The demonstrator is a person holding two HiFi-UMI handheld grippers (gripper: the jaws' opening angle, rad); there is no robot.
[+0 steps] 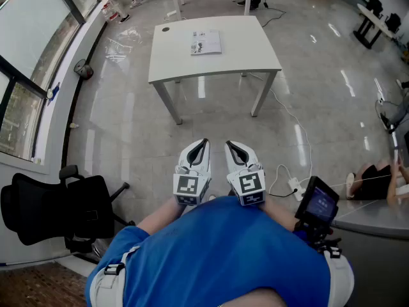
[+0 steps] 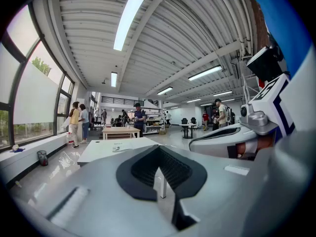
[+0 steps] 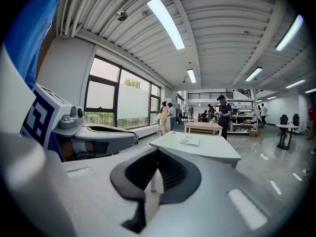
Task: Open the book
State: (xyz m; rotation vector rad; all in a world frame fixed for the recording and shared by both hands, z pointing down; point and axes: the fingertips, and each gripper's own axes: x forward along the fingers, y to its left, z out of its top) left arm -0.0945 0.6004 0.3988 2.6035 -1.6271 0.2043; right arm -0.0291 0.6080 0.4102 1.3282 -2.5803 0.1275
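A book (image 1: 206, 42), apparently closed, lies flat near the middle of the white tabletop's (image 1: 223, 62) far edge. Well short of it, the left hand-held gripper (image 1: 199, 151) and right hand-held gripper (image 1: 235, 151) hover side by side, jaws pressed together and empty. The approach has probably not begun.

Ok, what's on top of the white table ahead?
A book lies flat toward the far side of the white table, and a small dark round object sits at its far left corner. Whatever is beneath the book is covered.
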